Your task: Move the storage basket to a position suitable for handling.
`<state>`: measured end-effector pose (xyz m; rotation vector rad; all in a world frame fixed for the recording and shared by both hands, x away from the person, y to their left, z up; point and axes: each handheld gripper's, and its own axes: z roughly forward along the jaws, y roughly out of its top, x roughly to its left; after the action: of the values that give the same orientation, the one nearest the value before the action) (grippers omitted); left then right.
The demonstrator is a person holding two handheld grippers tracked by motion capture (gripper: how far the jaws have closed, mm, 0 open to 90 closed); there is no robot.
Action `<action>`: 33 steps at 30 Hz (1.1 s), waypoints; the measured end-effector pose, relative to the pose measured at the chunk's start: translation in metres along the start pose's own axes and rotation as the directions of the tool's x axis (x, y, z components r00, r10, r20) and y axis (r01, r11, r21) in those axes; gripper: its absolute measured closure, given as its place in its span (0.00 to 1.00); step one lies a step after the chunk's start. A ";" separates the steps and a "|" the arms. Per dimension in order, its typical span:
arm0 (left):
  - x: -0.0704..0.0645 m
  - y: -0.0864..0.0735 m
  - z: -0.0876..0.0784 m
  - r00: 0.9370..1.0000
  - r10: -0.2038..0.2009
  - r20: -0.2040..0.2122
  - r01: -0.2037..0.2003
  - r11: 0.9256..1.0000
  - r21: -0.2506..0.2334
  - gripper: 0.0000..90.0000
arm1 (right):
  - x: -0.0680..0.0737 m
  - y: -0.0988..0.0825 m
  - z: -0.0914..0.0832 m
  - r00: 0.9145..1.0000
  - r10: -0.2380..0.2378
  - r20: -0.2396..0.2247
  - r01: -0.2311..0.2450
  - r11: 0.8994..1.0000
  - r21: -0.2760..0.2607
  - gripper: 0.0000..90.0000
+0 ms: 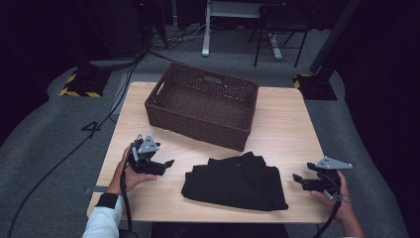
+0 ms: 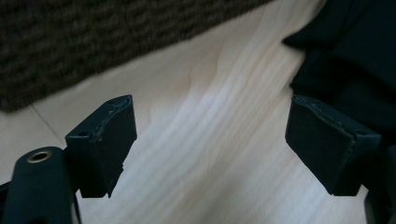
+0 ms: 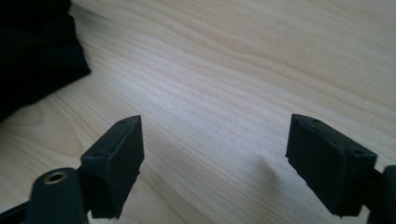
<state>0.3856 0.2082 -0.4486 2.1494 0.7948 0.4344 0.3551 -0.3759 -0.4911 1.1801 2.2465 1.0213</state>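
A wooden table [image 1: 292, 124] carries a woven basket [image 1: 203, 105] at its far side and a folded black garment [image 1: 235, 184] near the front edge, long axis running left to right. The garment lies between the two grippers, bare wood on either flank. The left gripper [image 1: 167, 164] sits slightly nearer the cloth than the right gripper [image 1: 297, 179]; both point inward, jaws spread wide and empty.

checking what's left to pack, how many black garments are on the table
1: a folded black garment lies on the table, in front of the wicker basket, between the left gripper and right gripper. More could be folded inside it.
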 end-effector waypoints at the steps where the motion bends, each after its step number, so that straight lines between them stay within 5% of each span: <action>1: 0.000 0.009 0.001 1.000 -0.003 0.011 0.003 1.000 -0.021 0.19 | 0.001 0.001 -0.002 1.000 -0.002 0.000 0.002 1.000 -0.007 0.23; 11: -0.003 0.082 0.014 0.994 0.111 0.004 -0.111 0.992 -0.068 0.19 | 0.021 0.015 -0.017 1.000 -0.014 -0.027 0.013 0.998 -0.061 0.28; 19: -0.003 0.116 0.042 0.988 0.154 0.021 -0.153 0.987 -0.048 0.19 | 0.036 0.021 -0.019 0.997 -0.061 -0.046 0.057 0.996 -0.074 0.28; 24: -0.002 0.124 0.056 0.986 0.159 0.042 -0.158 0.987 -0.029 0.22 | 0.037 0.020 -0.016 0.997 -0.059 -0.054 0.056 0.996 -0.064 0.28; 27: -0.002 0.125 0.070 0.983 0.174 0.050 -0.173 0.985 -0.020 0.35 | 0.039 0.019 -0.012 0.996 -0.065 -0.067 0.061 0.997 -0.051 0.28; 33: -0.007 0.131 0.085 0.980 0.182 0.076 -0.181 0.983 -0.023 0.41 | 0.042 0.018 -0.009 0.994 -0.067 -0.092 0.063 0.997 -0.044 0.28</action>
<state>0.4777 0.0918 -0.4012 2.2192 0.5522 0.4452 0.3359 -0.3380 -0.4723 1.0550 2.3078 1.1122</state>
